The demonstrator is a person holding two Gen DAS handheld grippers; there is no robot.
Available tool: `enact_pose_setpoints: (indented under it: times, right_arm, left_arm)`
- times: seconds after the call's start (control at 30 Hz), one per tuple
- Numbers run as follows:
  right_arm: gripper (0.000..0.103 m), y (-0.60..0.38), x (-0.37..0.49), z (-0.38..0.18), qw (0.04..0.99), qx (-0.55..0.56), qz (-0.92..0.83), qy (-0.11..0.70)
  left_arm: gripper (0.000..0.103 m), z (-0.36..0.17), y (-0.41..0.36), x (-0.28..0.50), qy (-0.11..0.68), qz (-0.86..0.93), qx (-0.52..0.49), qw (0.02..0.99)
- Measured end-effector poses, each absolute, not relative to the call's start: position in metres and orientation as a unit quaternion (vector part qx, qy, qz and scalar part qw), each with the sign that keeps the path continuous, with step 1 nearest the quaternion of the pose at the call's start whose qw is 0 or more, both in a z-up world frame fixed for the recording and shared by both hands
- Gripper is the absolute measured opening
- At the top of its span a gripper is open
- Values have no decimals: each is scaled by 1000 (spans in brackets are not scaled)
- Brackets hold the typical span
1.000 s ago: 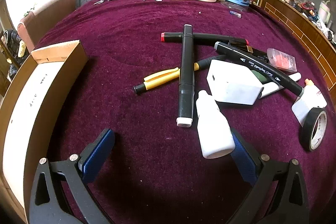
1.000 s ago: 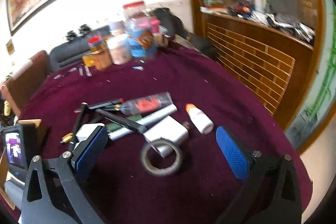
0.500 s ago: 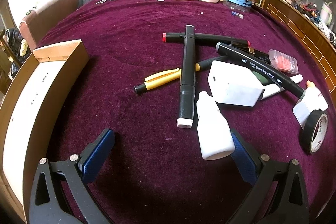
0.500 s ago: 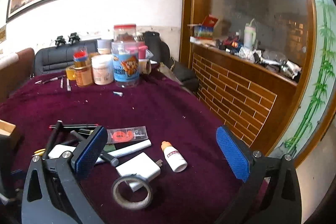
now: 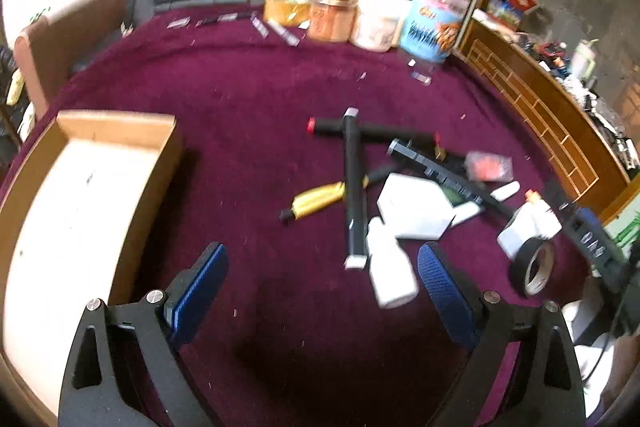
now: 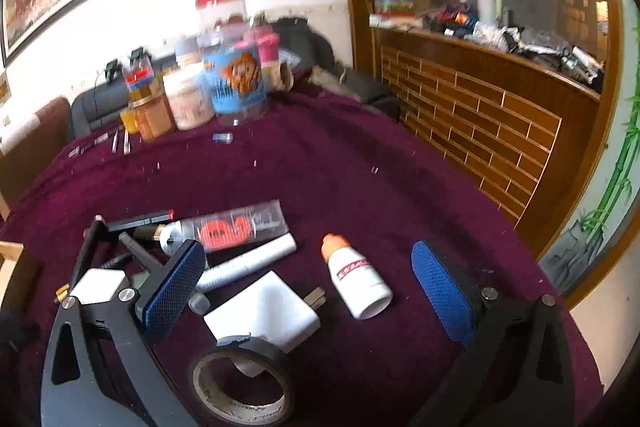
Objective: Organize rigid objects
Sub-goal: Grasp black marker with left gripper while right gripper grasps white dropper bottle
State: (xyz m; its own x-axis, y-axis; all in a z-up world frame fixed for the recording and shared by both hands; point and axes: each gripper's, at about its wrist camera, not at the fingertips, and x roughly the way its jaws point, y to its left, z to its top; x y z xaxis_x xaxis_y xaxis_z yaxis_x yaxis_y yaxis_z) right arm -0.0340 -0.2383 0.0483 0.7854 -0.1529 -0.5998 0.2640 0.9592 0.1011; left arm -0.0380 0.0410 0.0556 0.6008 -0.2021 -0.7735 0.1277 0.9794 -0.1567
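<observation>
The left gripper (image 5: pixel 320 291) hangs above the dark-red velvet tablecloth (image 5: pixel 248 99) with its blue-padded jaws spread wide and nothing between them; they have just been closing a little. At nine o'clock in its view sits the shallow brown cardboard box with a white floor (image 5: pixel 80 203). The clutter lies from one to three o'clock: a long black marker with a white end cap (image 5: pixel 355 187) lies across a second black marker with red ends (image 5: pixel 332 125) and a yellow-and-black pen (image 5: pixel 316 201). A white plastic squeeze bottle (image 5: pixel 390 271) lies just beside the right pad, its neck against a white angular block (image 5: pixel 412 207).

The right gripper (image 6: pixel 312 291) also stands spread wide, gripping nothing. Between its pads lie a white square plug adapter (image 6: pixel 264 307) and a small white bottle with an orange cap (image 6: pixel 356 279). A roll of black tape (image 6: pixel 240 383) stands at six o'clock, leaning against the adapter. At eleven o'clock lie a white cylindrical stick (image 6: pixel 248 261) and a clear plastic case holding orange pieces (image 6: pixel 236 225). Jars and tubs (image 6: pixel 200 91) crowd the far edge at twelve o'clock.
</observation>
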Motion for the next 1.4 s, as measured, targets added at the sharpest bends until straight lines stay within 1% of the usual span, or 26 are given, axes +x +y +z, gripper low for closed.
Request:
enact_pose_setpoints:
  times: [0.1,0.17,0.2,0.23,0.3,0.37,0.47,0.5,0.53,0.57,0.67,0.77,0.87,1.0,1.07,1.17,1.4]
  right_arm:
    - [103,-240,-34,46,940,95,-106,311]
    - [103,-240,-34,46,939,95,-106,313]
    - [103,-240,-33,45,938,96,-107,316]
    - [103,-241,-33,44,937,97,-107,317]
    - [103,-240,-33,44,937,97,-108,318]
    - [103,-240,-31,44,936,98,-108,320]
    - [103,-241,-29,42,934,98,-107,326]
    - [103,-241,-28,42,934,99,-107,327]
    - [103,-241,-28,41,933,100,-107,329]
    - [103,-241,-28,41,932,101,-108,330]
    - [103,-242,-26,40,931,104,-106,334]
    - [103,-243,-25,38,929,108,-105,339]
    - [103,-244,-24,37,928,110,-104,341]
    - [103,-245,-24,37,927,111,-104,342]
    - [103,-245,-24,36,927,113,-103,343]
    - [103,-247,-23,34,925,119,-101,348]
    - [103,-253,-21,31,920,135,-98,355]
  left_arm:
    - [92,57,33,-25,441,-94,-43,891]
    - [83,56,28,-7,445,-98,-47,889]
    - [70,55,25,10,454,-104,-47,883]
    - [51,53,23,20,465,-106,-47,878]
    - [37,46,22,48,502,-121,-69,854]
    - [37,41,22,58,510,-122,-78,848]
    - [37,30,9,66,519,-114,-36,846]
    - [35,22,4,67,528,-112,-15,842]
    - [21,23,3,66,520,-116,-11,846]
    - [12,25,2,64,515,-118,-7,849]
    - [12,32,7,51,511,-125,-18,850]
    - [12,39,11,38,495,-122,0,860]
    - [12,29,11,38,506,-122,5,854]
    - [12,25,2,38,486,-117,29,865]
    - [12,29,4,34,487,-129,15,864]
    - [11,49,13,17,465,-141,-8,874]
    - [11,100,70,-49,413,-186,-120,883]
